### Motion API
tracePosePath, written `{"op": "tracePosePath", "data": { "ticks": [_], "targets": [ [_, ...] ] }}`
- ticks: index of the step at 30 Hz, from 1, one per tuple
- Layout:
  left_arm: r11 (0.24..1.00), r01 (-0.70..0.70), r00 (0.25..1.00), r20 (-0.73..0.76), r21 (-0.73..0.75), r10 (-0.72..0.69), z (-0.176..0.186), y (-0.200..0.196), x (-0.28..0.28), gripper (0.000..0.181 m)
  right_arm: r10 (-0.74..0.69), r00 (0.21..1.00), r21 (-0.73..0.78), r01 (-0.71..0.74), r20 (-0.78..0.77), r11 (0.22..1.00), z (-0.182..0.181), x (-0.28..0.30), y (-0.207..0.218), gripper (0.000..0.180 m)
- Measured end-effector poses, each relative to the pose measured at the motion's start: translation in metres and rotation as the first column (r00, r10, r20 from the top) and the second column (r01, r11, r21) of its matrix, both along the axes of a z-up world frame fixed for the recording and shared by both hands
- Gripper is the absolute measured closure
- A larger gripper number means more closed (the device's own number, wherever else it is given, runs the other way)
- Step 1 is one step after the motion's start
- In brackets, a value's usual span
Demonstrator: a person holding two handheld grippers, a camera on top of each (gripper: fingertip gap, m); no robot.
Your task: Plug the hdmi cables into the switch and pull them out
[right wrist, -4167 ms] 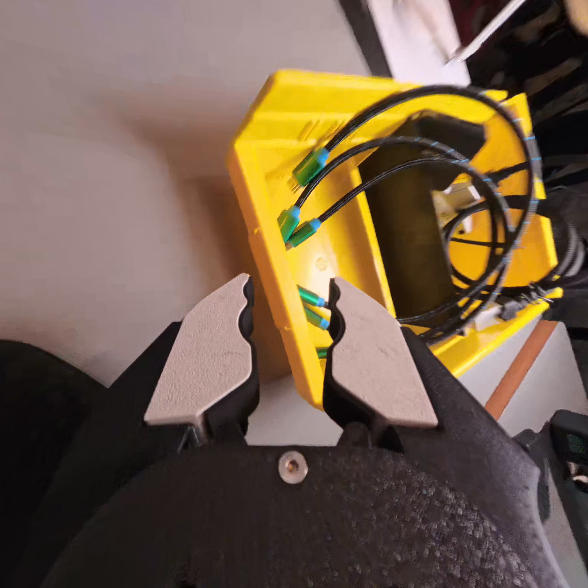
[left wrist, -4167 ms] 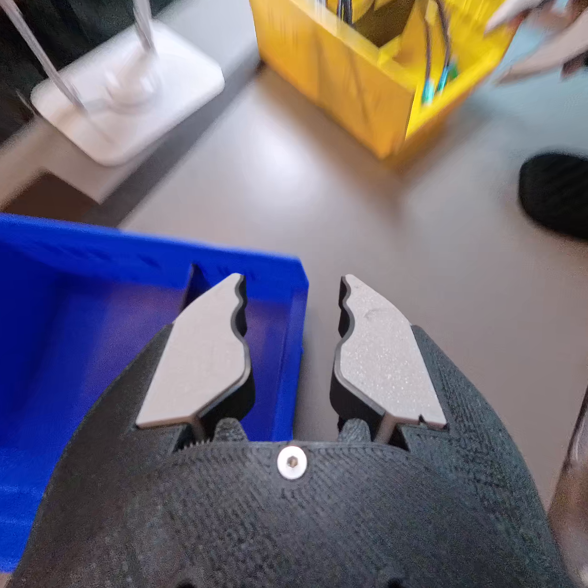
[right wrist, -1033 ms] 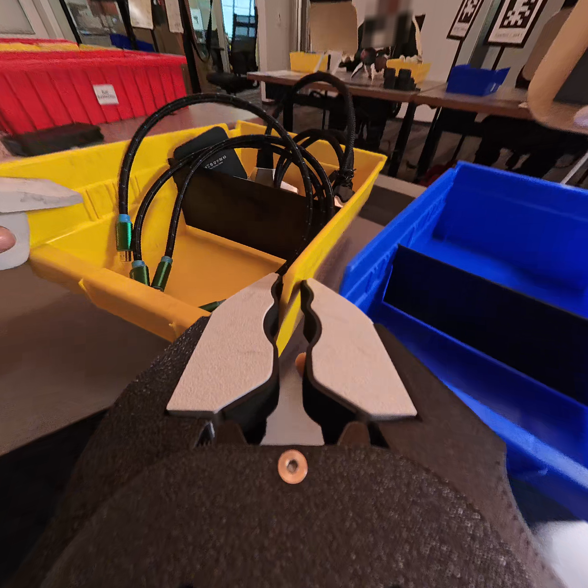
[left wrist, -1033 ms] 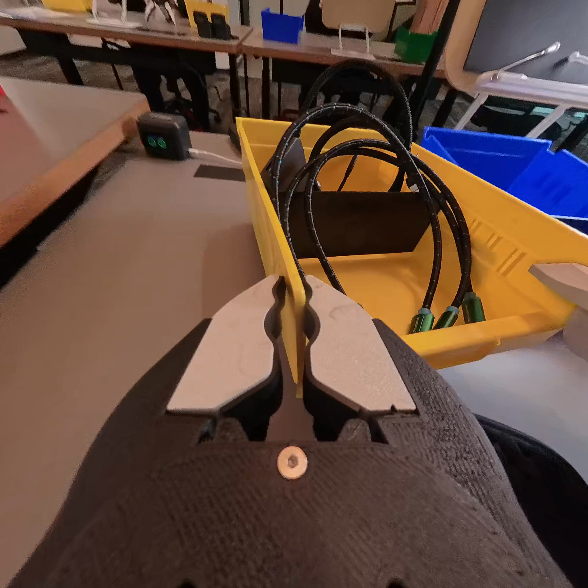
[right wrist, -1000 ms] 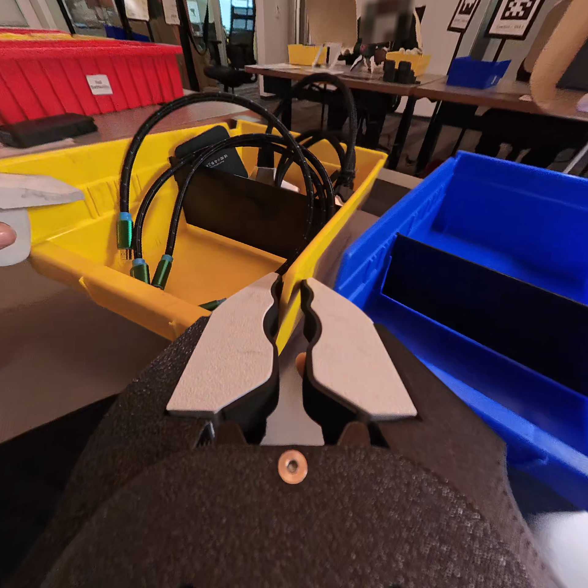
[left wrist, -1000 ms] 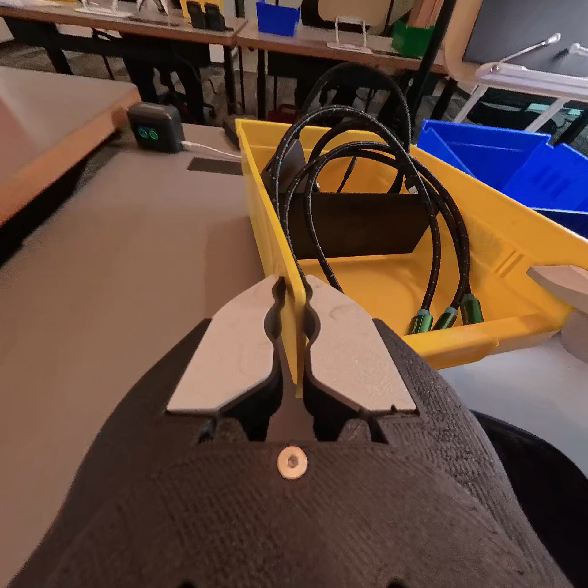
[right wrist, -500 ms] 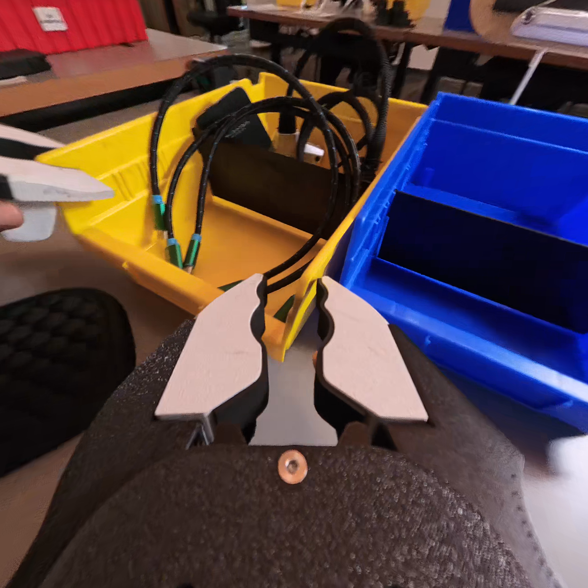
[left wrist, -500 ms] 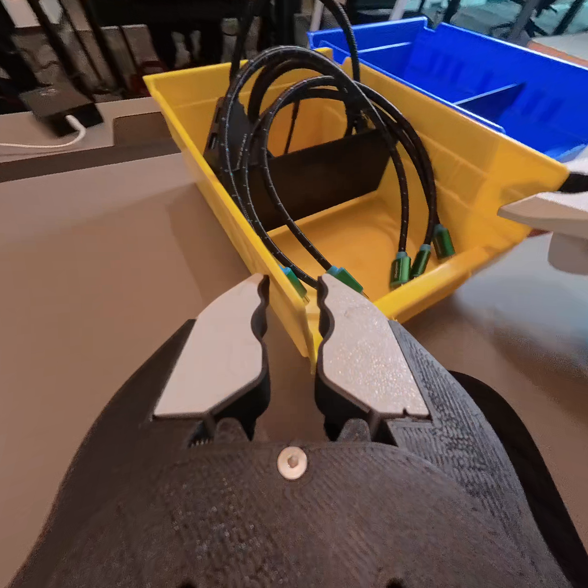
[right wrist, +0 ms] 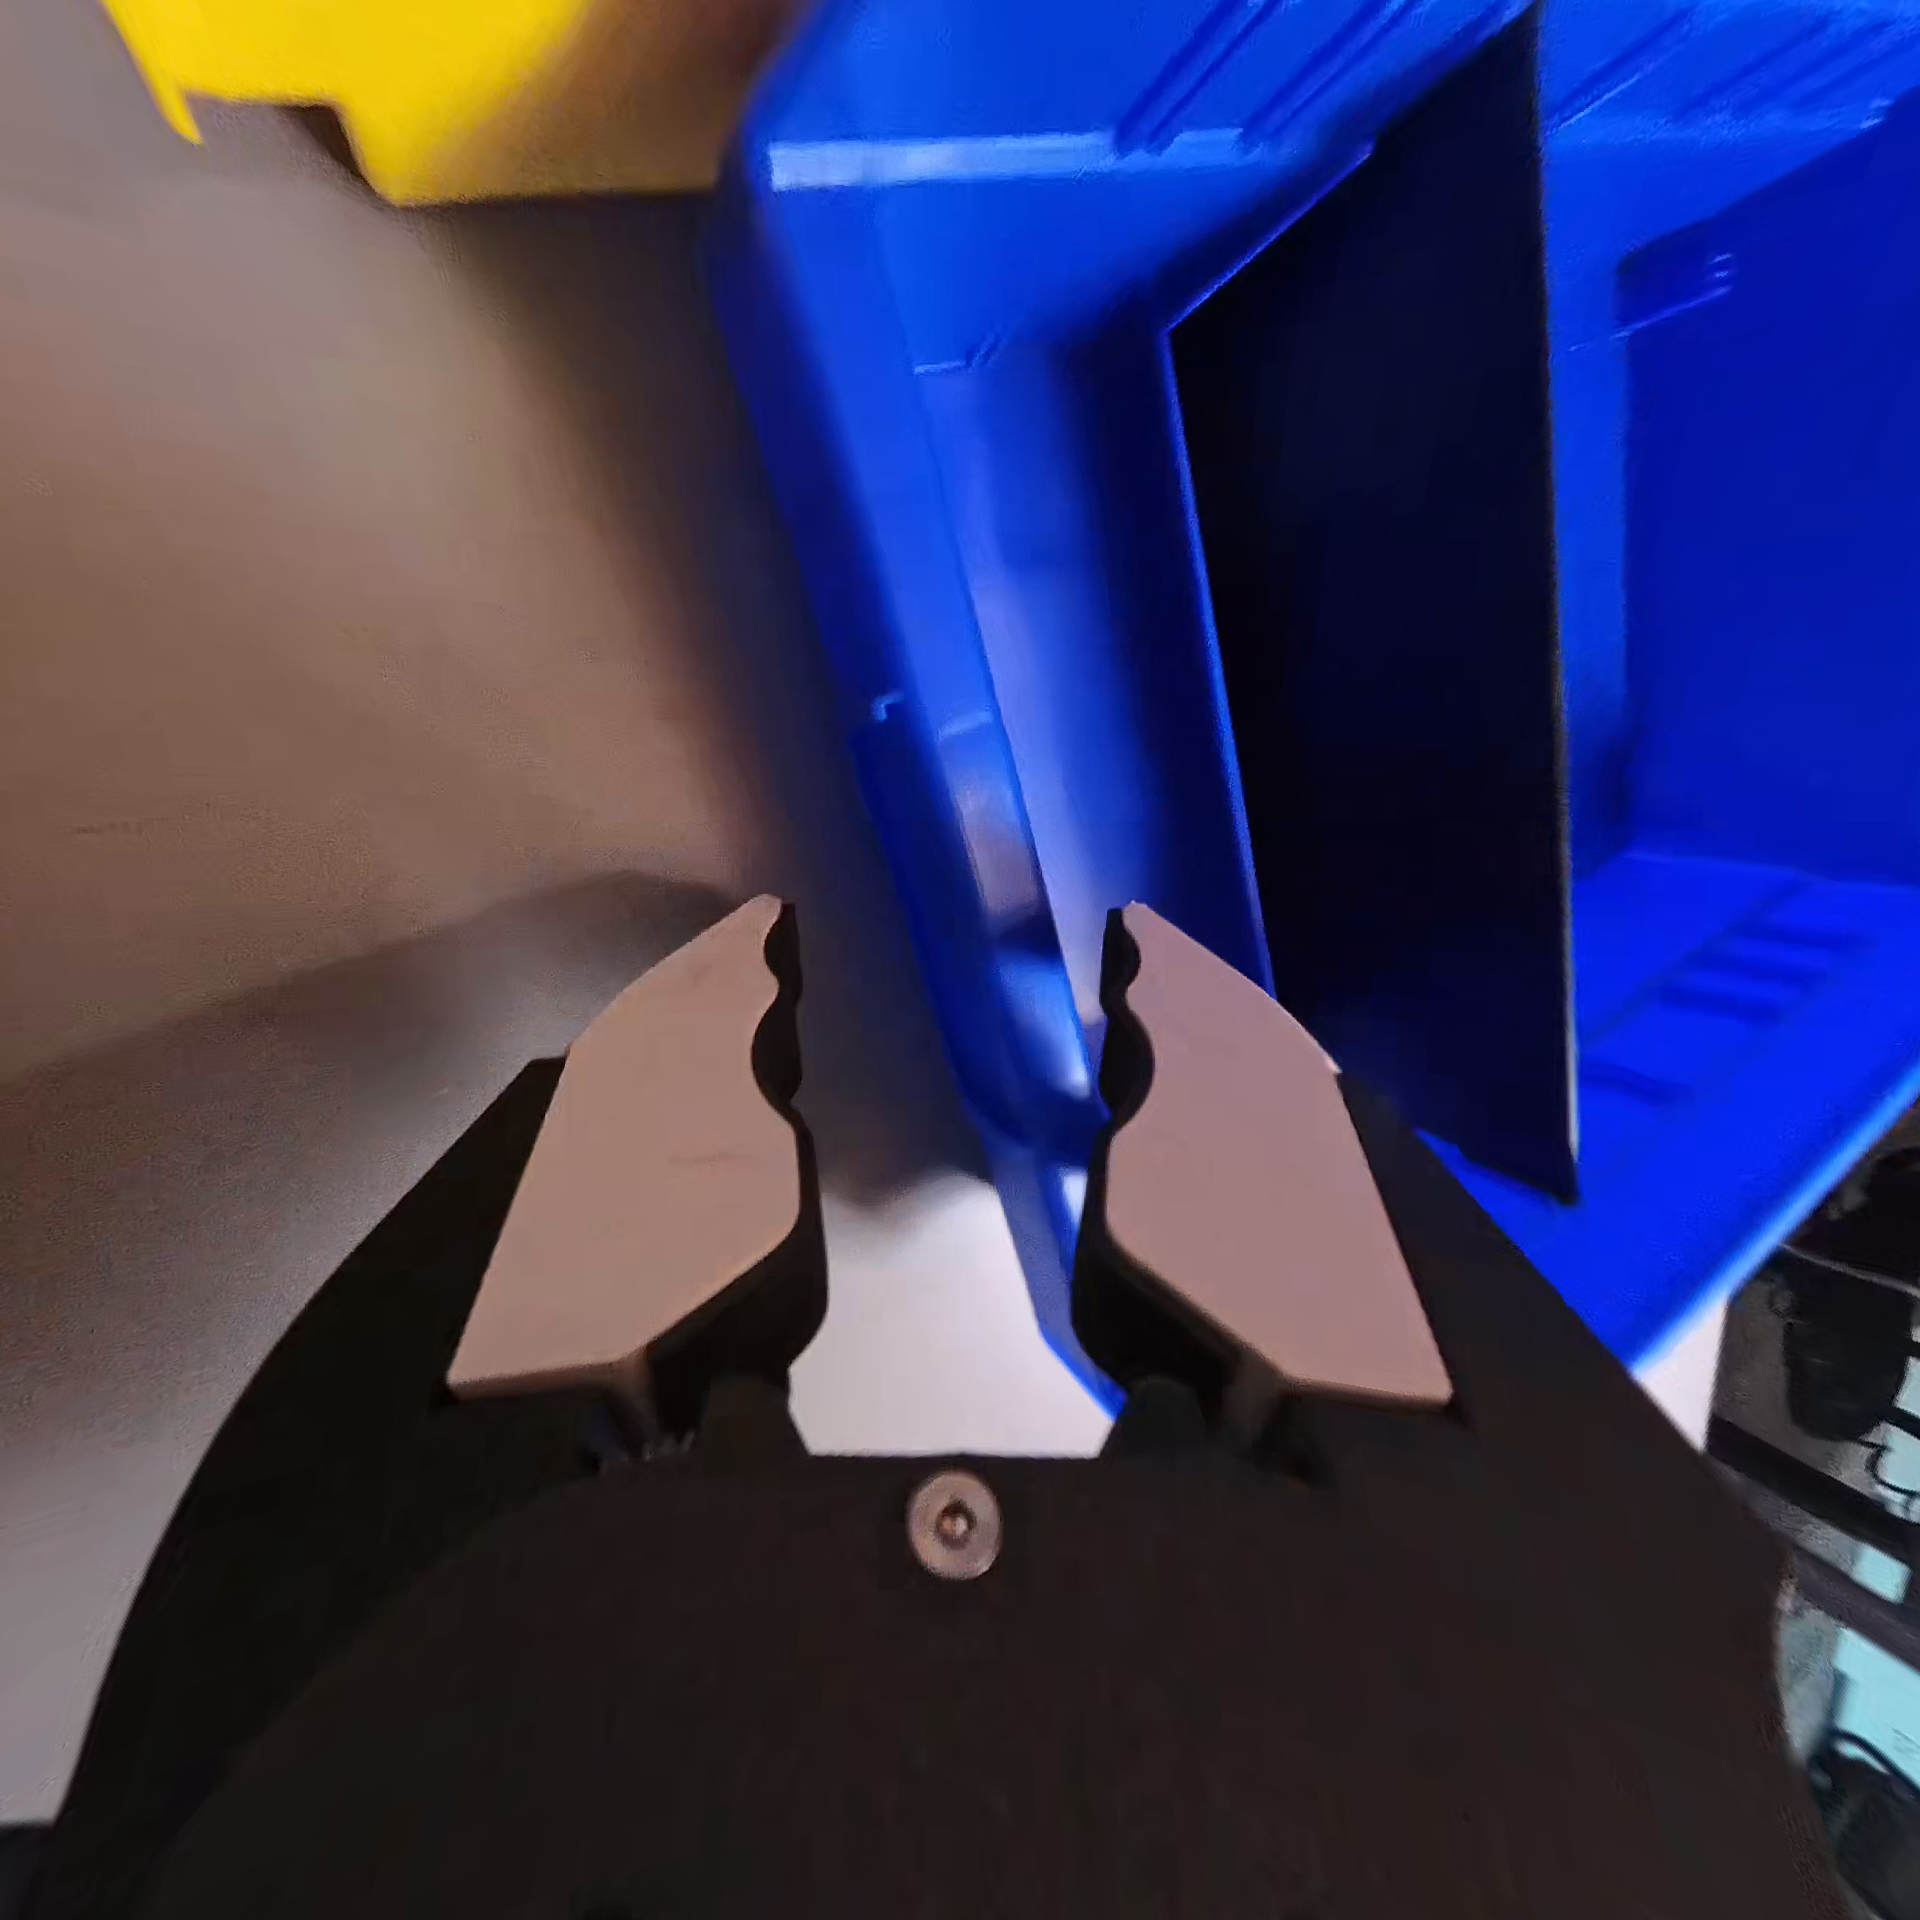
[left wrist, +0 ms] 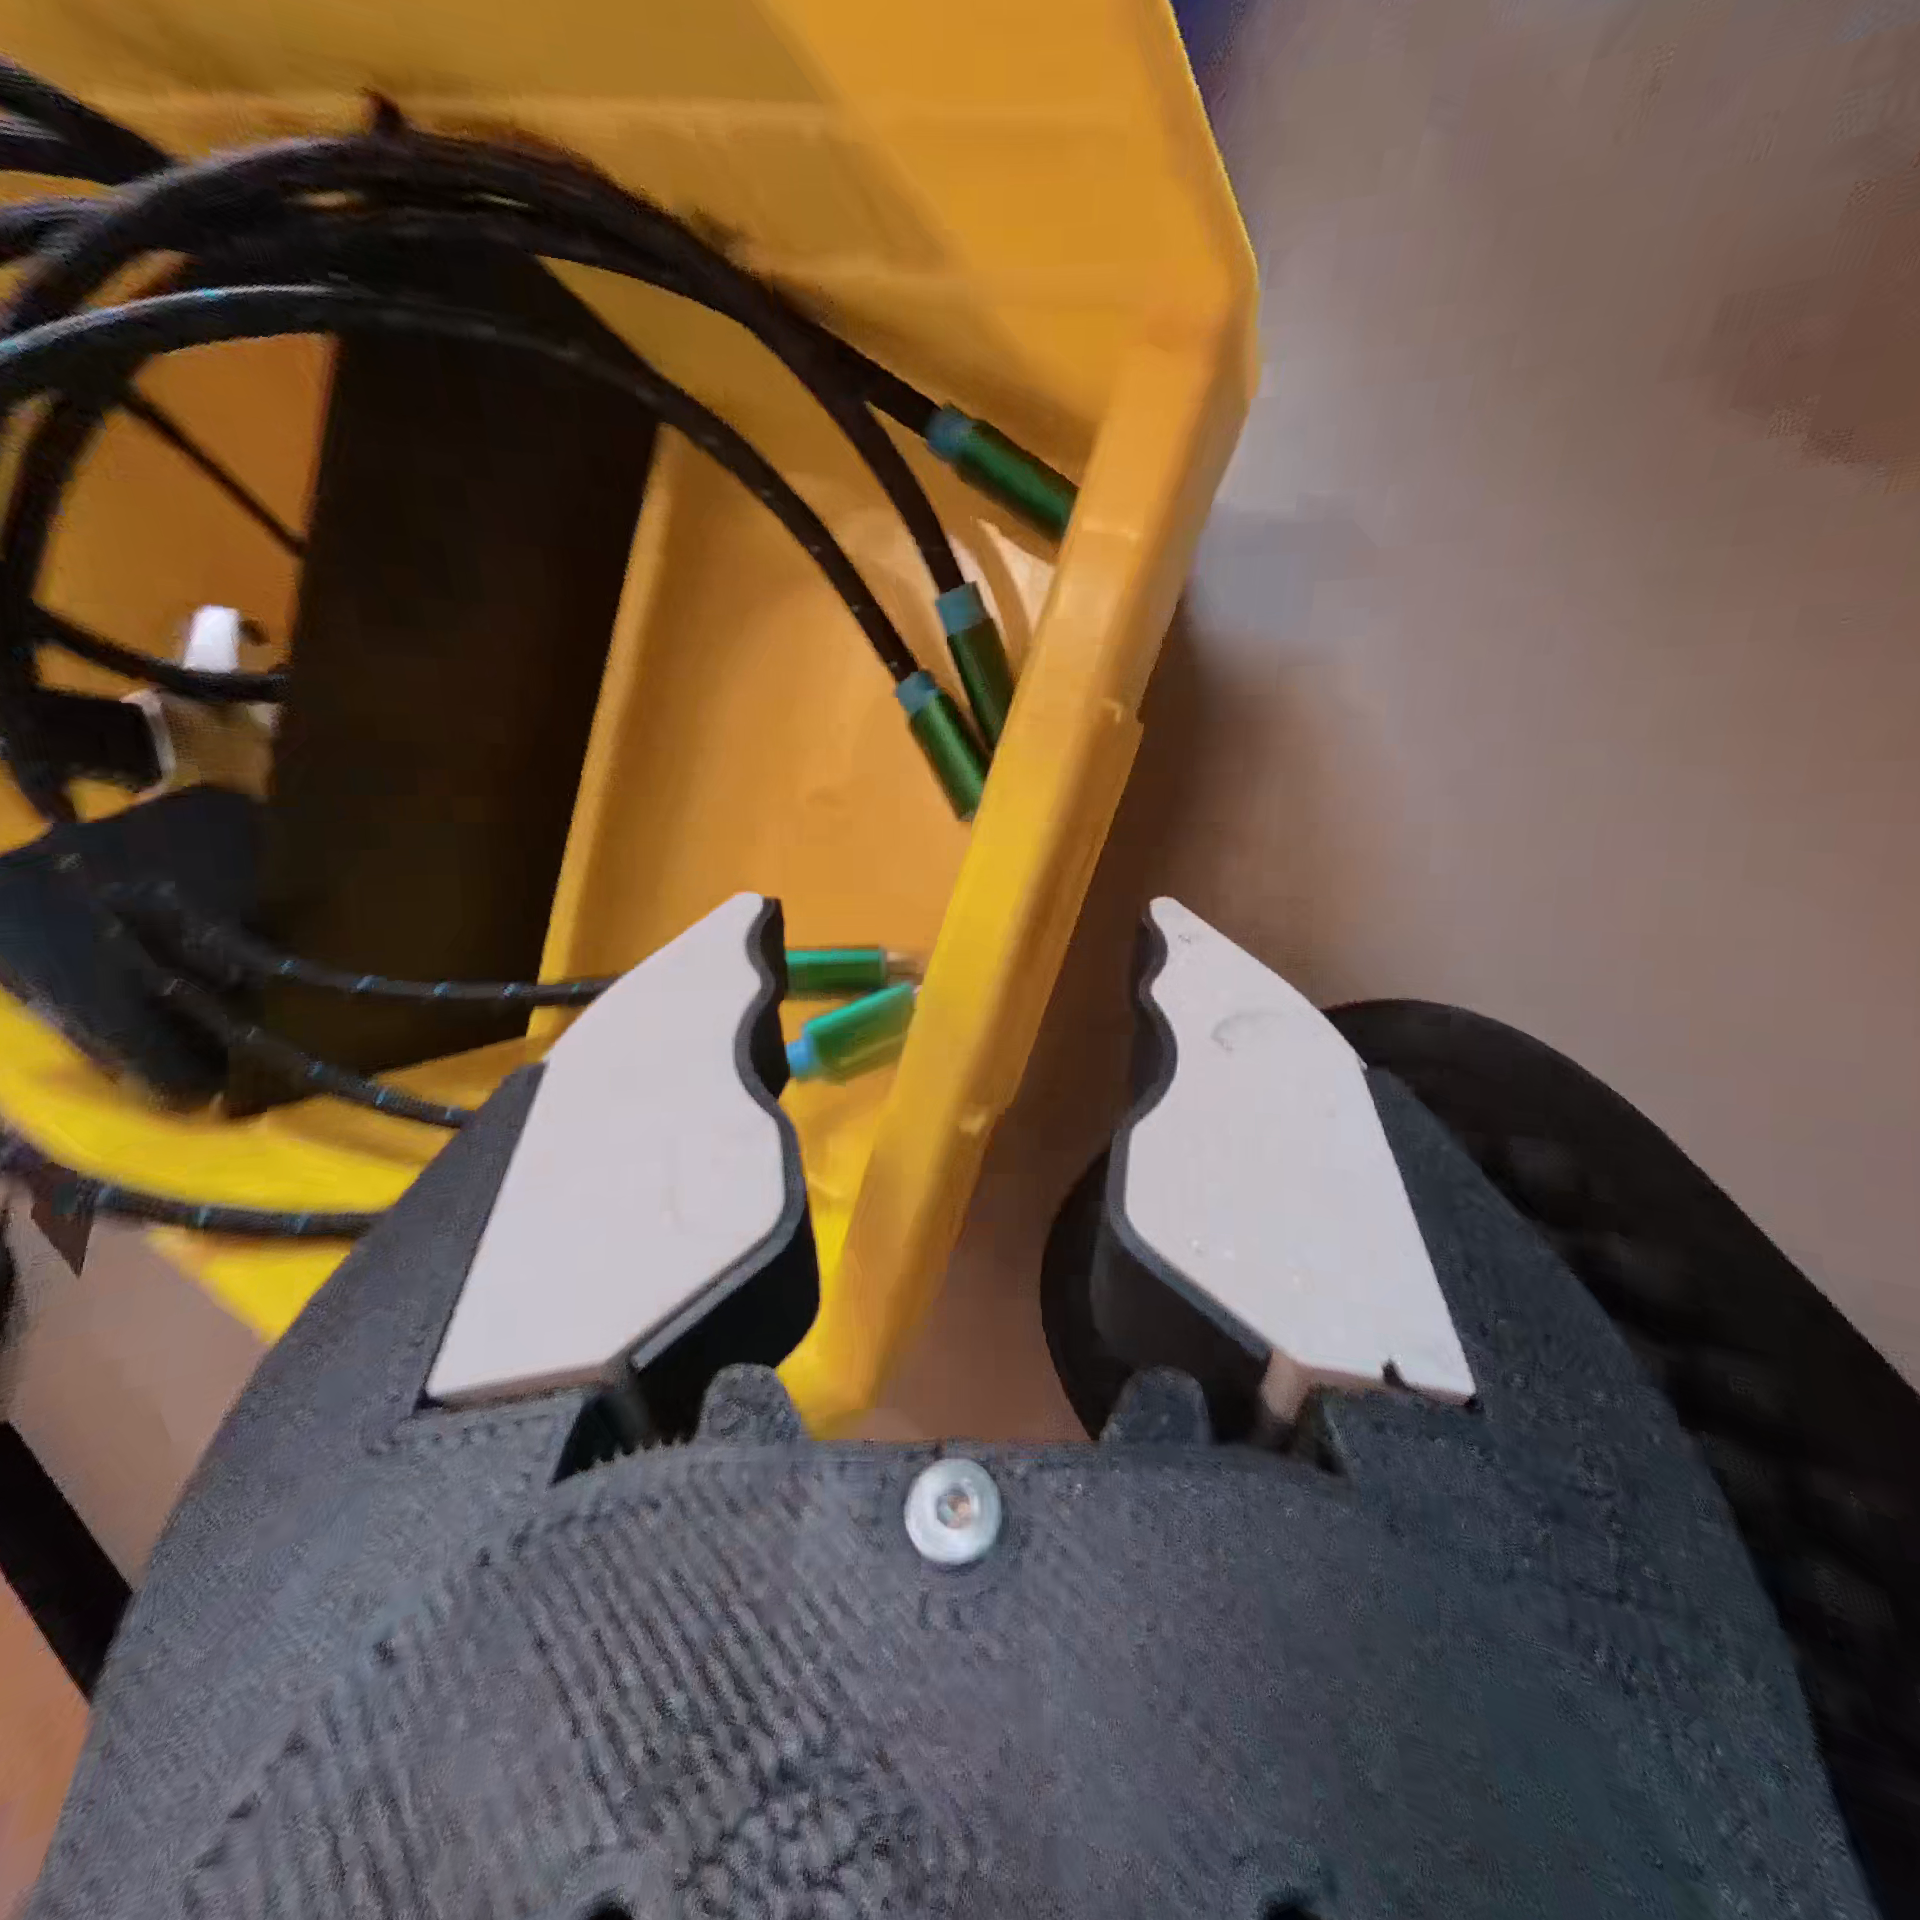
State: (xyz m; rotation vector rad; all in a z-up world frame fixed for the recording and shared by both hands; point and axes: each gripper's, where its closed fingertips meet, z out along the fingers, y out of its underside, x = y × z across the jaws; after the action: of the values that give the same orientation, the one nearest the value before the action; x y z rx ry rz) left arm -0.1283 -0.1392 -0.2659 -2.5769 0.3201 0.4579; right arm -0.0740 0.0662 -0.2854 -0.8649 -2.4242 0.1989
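Two claws, both with jaws apart and nothing between the pads, are what we hold over the worktop (left wrist: 1558,520). Starting at the left of the left wrist view, we see black braided HDMI cables (left wrist: 436,249) arching inside a yellow bin (left wrist: 1049,852). A dark divider (left wrist: 436,675) stands across the bin. To its left lies a dark blurred shape with a pale connector (left wrist: 213,634) nearby; we cannot tell whether that shape is the switch. Three green plug ends (left wrist: 945,743) rest against the inside of the bin's front wall, and two more green plugs (left wrist: 847,1029) lie low, just beyond the left finger. Our left claw (left wrist: 956,1039) straddles that front wall: one finger is inside the bin, the other outside over the worktop, and neither pad touches the wall. At the right a black textured pad (left wrist: 1662,1247) lies on the worktop beside the claw.

In the right wrist view, a corner of the yellow bin (right wrist: 436,94) shows at the far left. Our right claw (right wrist: 951,1039) hovers over the near-left corner of a blue bin (right wrist: 883,468), whose dark divider (right wrist: 1382,675) stands to the right.
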Motion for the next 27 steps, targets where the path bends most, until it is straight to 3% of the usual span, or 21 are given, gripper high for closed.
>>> {"op": "tracePosePath", "data": {
  "ticks": [1,6,18,27],
  "targets": [
    [0.999,0.018,1.0,0.0,-0.04,-0.018,-0.008,0.005,0.0,0.119,0.005,1.0,0.015,-0.005,0.018,1.0,-0.007,-0.004,0.001,0.126],
    [0.989,0.096,0.989,0.121,-0.114,-0.082,-0.031,0.019,0.009,0.144,0.012,1.0,0.036,-0.012,-0.004,0.999,-0.008,-0.009,0.001,0.146],
    [0.998,0.051,0.989,0.142,-0.044,-0.044,-0.032,0.023,0.005,0.146,-0.071,0.996,0.028,0.072,-0.051,0.997,-0.005,0.044,0.009,0.145],
    [0.999,-0.025,0.991,0.129,-0.021,0.028,-0.032,0.013,-0.013,0.147,-0.231,0.967,-0.003,0.232,-0.11,0.973,0.001,0.098,0.046,0.147]
  ]
}}
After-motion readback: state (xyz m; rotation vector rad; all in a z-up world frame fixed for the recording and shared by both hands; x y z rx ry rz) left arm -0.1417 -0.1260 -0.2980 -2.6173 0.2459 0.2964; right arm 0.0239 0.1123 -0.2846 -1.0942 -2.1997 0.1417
